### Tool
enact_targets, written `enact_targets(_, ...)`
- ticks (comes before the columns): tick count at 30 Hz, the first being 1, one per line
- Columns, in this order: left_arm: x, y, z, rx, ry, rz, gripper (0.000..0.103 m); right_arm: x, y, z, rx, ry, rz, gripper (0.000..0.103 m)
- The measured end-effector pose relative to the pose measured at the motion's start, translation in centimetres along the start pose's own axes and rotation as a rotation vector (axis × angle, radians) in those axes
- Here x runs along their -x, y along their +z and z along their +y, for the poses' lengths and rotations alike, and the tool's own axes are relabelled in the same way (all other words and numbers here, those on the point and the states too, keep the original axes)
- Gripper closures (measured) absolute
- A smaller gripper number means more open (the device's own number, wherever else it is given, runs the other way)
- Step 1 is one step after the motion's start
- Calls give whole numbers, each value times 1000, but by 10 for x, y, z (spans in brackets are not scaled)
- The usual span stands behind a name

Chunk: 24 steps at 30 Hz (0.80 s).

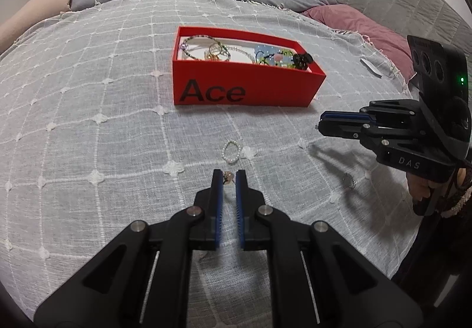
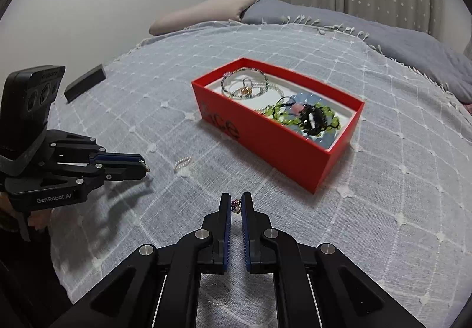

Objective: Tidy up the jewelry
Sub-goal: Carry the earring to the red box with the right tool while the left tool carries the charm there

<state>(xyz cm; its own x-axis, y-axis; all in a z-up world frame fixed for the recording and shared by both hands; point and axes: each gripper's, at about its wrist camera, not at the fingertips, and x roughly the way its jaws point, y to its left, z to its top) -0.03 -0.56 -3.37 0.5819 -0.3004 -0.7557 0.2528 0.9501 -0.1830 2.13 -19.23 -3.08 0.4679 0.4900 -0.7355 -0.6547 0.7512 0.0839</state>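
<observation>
- Above the pale grey checked bedspread (image 1: 88, 109), near its front edge: left gripper (image 1: 228, 177) pinched shut on a small gold-and-pink trinket (image 1: 227, 177), right gripper (image 2: 235, 204) clamped on a tiny purple-and-pink beaded charm (image 2: 236, 205) — both pieces held at the very fingertips.
- Straight ahead, well apart from both grippers: open red cardboard box printed "Ace" (image 1: 250, 86), already holding bangles, green beads and a dark hair tie.
- Between left gripper and box, loose on the cloth: small white pearl ring-bracelet (image 1: 231, 152), apparently next to collect.
- Likely step in hand: carrying both small pieces to the box.
- To do well — keep the squeeze steady, since such a shallow tip hold could let either piece slip.
- Lift clear of the near red wall before crossing it; no dragging over the rim.
- Release one side at a time, low over a bare patch of the white lining, away from the tangled green beads.
- Keep the two grippers from crowding each other over the narrow opening.
</observation>
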Motion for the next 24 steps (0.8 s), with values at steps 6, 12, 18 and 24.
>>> enact_targets(6,7,9,3,9,6,-26,94,12,6,-11,-30,-9,-32,96)
enact_targets(12,11,22,2,12,8,-53,94,21,13,-14,-43,-13,-62,96)
enact_targets(18,12,36,-3,3,9,-73,94,27,25,-16,-62,-14,-100,96)
enact_targets(24,8,53,-9,6,6,-89,94,27,44,-23,-111,-6,-140,96)
